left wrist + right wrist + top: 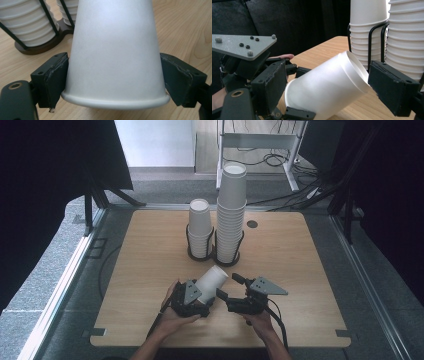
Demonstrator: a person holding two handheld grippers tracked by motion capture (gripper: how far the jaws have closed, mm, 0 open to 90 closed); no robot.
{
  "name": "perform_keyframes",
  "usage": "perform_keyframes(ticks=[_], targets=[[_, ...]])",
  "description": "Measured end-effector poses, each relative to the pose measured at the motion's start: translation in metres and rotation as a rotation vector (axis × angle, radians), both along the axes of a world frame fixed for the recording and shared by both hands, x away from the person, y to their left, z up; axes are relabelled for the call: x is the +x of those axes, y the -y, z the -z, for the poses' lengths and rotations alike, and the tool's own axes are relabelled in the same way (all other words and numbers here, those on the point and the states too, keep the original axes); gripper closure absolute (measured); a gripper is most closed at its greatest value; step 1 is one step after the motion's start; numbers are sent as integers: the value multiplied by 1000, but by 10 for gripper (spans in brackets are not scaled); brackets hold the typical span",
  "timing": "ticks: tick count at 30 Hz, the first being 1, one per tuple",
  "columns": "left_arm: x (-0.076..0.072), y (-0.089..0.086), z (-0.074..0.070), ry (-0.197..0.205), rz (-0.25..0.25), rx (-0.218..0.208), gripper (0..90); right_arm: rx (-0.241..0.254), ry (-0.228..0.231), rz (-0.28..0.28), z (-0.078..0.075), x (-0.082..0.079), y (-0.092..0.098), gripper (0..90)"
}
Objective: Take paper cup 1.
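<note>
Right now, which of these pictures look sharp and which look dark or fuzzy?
High view: soft and grainy, black at both sides, the table evenly lit. Left gripper view: the paper cup sharp and shaded grey, the cup stacks behind slightly soft. Right gripper view: bright cups, dark curtain, the near claw pads a bit blurred.

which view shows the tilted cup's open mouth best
The right gripper view: the cup turns its open rim toward that camera. The left gripper view shows its side wall and bottom rim; the high view shows it small, held by the left hand-held gripper.
</note>
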State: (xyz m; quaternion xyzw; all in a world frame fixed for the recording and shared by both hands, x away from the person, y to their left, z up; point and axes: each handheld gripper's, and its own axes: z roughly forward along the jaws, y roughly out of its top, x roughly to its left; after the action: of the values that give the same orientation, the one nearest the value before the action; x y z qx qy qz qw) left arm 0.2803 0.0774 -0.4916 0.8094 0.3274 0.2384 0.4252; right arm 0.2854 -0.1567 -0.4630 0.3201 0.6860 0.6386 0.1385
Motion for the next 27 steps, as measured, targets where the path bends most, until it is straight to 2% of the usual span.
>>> perform_keyframes(ticks=[5,19,27], targets=[[0,0,1,-2,4,5,138,-5,-5,-11,1,1,-1,158],[-1,-4,-6,32,2,-9,140,-10,-12,3,3,3,3,159],[0,-8,-11,70,-1,26,141,-26,-21,6,3,4,8,159]])
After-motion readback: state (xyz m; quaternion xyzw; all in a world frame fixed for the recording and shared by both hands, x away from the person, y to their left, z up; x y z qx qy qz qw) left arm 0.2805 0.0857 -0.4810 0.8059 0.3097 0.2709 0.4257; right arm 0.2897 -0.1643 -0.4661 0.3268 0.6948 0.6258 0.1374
